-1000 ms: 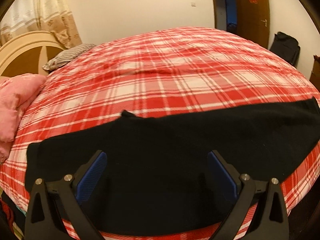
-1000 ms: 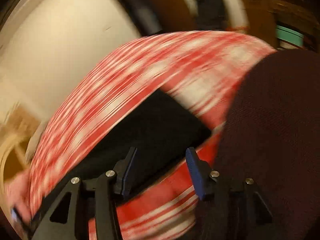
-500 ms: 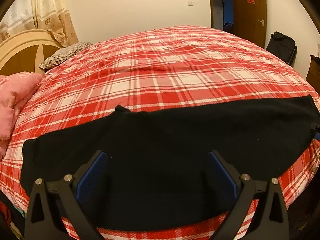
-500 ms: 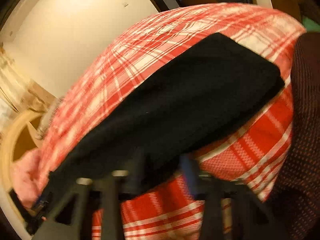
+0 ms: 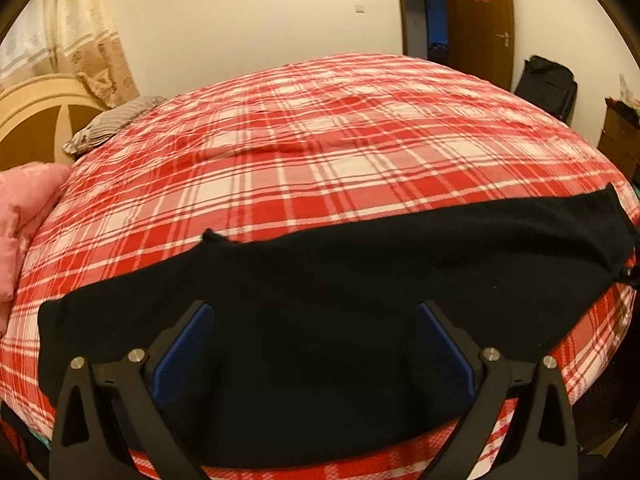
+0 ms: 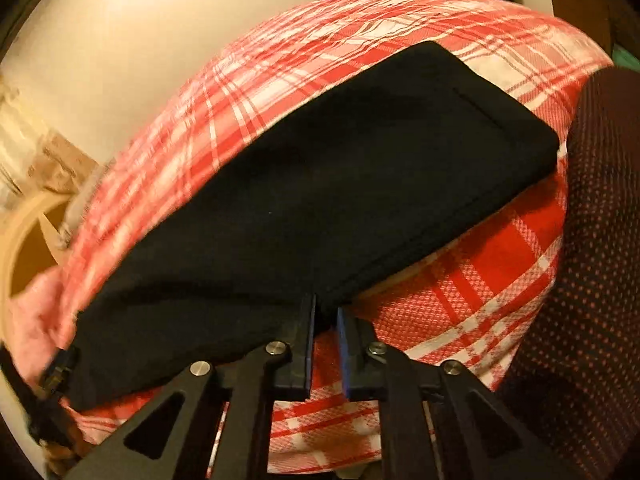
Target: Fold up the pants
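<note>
Right gripper point(image 6: 324, 344) now pinches shut on the black pants point(image 6: 340, 184) edge, left gripper point(image 5: 312, 352) hovering wide open, empty; fold looks ready.

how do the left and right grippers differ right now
The left gripper is wide open, its blue pads far apart above the black pants; the right gripper is nearly closed, pinching the pants' near edge. The left hovers over the middle of the pants; the right sits at their edge. Both have black fingers with blue pads.
</note>
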A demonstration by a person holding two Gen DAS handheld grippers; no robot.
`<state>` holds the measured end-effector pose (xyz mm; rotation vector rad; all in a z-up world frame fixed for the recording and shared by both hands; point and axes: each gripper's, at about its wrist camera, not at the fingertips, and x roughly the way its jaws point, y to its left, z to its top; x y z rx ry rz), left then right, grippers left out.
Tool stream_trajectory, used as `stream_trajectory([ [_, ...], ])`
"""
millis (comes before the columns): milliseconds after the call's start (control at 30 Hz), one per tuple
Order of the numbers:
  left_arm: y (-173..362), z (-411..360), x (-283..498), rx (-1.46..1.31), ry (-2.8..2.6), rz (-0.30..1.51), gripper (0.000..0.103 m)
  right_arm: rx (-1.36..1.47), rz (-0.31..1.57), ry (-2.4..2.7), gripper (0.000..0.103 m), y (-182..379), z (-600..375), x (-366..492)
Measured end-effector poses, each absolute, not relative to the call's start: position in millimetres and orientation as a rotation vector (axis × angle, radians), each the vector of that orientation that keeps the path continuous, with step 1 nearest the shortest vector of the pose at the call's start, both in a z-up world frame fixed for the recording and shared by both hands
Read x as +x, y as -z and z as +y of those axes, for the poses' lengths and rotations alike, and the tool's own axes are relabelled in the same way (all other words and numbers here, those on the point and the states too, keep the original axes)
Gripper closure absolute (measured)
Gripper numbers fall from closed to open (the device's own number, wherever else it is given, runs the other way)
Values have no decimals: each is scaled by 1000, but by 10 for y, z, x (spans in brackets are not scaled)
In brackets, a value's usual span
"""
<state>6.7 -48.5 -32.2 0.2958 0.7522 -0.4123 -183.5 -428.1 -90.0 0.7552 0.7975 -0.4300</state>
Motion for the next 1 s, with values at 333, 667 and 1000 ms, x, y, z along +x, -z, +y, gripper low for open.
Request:
stream_trajectory([
  [333,376,-942,15,340,504,732,0,522,627,467,87,264,-4205,-1693],
  [667,628,-980,-147,379,541,767,0,455,715,315,87,757,-4119,-678],
  [1000,374,-854,-120,302,566,748,0,597,568,483,43,231,-4858,-1527],
])
